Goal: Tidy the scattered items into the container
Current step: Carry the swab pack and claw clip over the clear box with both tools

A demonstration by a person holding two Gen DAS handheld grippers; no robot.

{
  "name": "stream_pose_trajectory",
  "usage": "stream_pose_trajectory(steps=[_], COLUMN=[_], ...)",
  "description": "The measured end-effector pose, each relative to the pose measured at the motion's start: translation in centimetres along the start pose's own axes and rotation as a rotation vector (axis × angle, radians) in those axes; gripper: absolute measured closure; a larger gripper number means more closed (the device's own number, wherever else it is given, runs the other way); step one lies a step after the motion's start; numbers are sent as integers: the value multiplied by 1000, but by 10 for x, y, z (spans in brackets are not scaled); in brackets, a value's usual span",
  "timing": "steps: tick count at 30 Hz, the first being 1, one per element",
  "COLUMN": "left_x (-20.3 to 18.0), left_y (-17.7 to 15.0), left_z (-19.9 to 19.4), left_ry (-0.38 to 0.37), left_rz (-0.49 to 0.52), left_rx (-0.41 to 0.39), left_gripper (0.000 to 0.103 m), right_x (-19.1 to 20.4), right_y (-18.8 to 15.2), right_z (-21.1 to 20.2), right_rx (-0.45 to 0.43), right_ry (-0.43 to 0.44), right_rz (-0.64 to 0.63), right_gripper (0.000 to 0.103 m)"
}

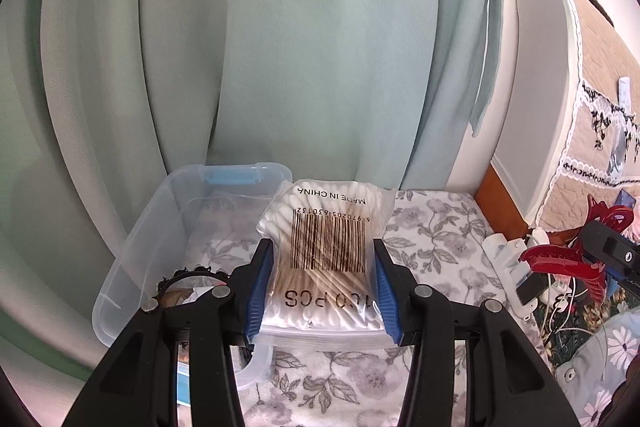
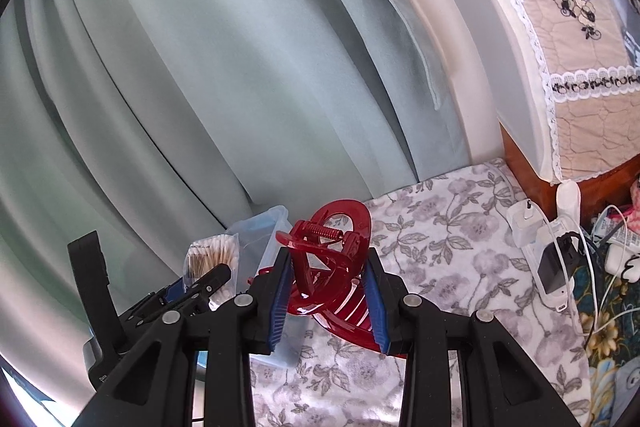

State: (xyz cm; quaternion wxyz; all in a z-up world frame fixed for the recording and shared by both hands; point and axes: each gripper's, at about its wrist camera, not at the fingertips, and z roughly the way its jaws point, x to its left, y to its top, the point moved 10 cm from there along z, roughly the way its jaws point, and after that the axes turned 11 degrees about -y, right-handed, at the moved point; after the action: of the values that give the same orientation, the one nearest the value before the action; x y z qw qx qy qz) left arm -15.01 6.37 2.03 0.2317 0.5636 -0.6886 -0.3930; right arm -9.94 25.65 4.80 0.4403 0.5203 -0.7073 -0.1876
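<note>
My left gripper [image 1: 322,259] is shut on a clear bag of cotton swabs [image 1: 326,227] with a barcode, held above the floral cloth beside the clear plastic container [image 1: 160,227]. The container stands to the left of the bag, with a dark round-framed item [image 1: 188,277] inside it. My right gripper [image 2: 328,271] is shut on a red hair claw clip [image 2: 332,259], lifted over the cloth. In the left wrist view the claw clip [image 1: 560,259] and the right gripper [image 1: 612,255] show at the far right. In the right wrist view the swab bag [image 2: 214,259] and the container [image 2: 260,239] lie to the left.
A floral cloth [image 1: 432,239] covers the surface. Green curtains [image 1: 260,47] hang behind. At the right are a white power strip [image 2: 560,247] with chargers and cables, a wooden bed frame [image 2: 524,163] and a lace-trimmed cover [image 2: 580,67].
</note>
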Motion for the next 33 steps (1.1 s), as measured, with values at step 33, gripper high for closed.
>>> stream_pose_trajectory(steps=[33], left_x=[173], left_y=[-36], left_z=[-30], left_ry=[95], left_rz=[-347], left_rx=[-75], left_gripper=[54], right_x=[127], right_y=[-63], right_z=[71], right_rx=[166], right_ry=[54], right_rz=[-283], right_gripper=[66])
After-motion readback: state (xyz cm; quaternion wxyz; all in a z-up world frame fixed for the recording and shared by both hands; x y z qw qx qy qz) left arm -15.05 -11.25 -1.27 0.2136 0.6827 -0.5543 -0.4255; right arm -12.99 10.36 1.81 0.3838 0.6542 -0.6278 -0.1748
